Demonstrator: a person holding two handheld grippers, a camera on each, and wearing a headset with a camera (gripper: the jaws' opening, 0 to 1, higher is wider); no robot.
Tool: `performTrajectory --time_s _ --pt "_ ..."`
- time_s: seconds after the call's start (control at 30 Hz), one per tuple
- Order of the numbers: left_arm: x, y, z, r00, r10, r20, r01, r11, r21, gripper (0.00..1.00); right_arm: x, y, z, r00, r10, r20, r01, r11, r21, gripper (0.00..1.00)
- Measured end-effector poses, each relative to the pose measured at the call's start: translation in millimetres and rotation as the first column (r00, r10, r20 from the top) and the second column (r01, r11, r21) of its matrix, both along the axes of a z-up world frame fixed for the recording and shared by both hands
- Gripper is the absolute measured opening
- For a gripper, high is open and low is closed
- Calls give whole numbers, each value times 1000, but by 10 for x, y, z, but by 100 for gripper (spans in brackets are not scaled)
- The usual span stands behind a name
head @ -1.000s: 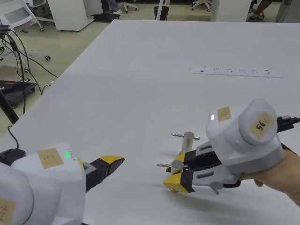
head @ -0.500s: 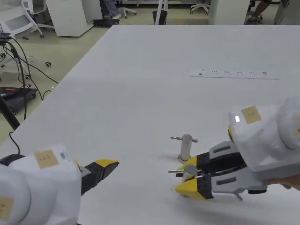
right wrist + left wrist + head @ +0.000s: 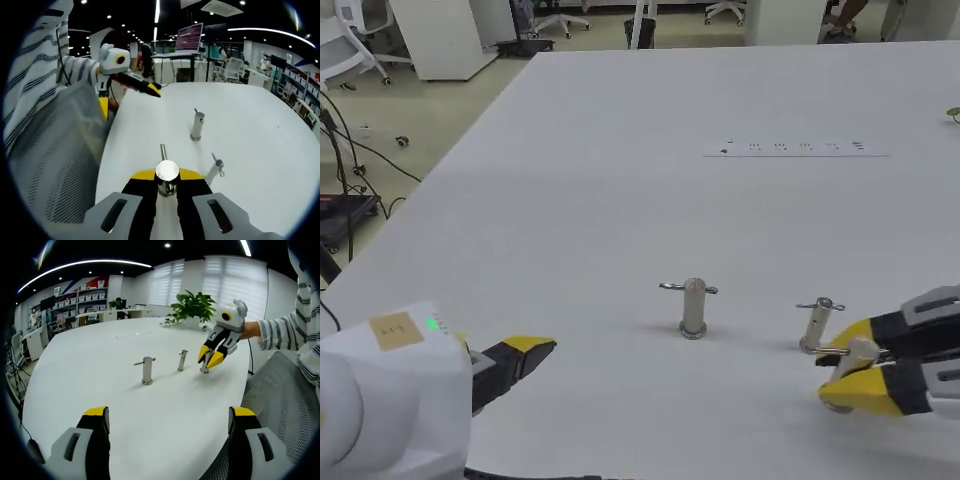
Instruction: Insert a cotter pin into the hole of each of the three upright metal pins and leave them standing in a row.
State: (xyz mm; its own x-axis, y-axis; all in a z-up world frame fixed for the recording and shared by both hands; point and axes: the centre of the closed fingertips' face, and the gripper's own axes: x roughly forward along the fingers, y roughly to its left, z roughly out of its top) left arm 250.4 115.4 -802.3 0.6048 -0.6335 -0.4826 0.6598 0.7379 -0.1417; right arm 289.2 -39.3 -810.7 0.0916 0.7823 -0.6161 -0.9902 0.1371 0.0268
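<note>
right hand-held gripper (image 3: 845, 365): metal pin (image 3: 861, 350) between its jaws, over the bench (image 3: 620, 180) | second pin (image 3: 818, 325) just beside the jaw tips, to their right in the right gripper view | third pin (image 3: 694, 308) further ahead | left hand-held gripper (image 3: 525, 352) well beyond, facing the row | power strip (image 3: 795, 150) far off to the side on the bench
</note>
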Motion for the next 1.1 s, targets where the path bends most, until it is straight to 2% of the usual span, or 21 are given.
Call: performTrajectory --time_s 0.13,0.33,0.53,0.7,0.83,1.1 --pt "-7 1 10 1000 -1 -1 1 1000 5 99 139 -262 -30 999 -53 3 53 999 -12 14" --pt "-12 13 30 1000 4 -5 -4 1000 16 99 385 -447 5 995 -101 24 100 995 8 14" --pt "-10 43 59 999 30 -10 -30 999 25 99 541 -511 -61 993 -117 9 116 993 21 14" --pt "-28 59 91 998 57 -11 -57 998 30 99 598 -532 -158 992 -123 -8 123 992 32 14" --pt "-51 46 73 997 68 -21 -67 997 33 99 618 -524 -203 997 -80 14 80 997 11 14" --pt "-63 3 69 997 75 -27 -74 997 36 99 683 -577 -286 998 -55 25 55 998 4 14"
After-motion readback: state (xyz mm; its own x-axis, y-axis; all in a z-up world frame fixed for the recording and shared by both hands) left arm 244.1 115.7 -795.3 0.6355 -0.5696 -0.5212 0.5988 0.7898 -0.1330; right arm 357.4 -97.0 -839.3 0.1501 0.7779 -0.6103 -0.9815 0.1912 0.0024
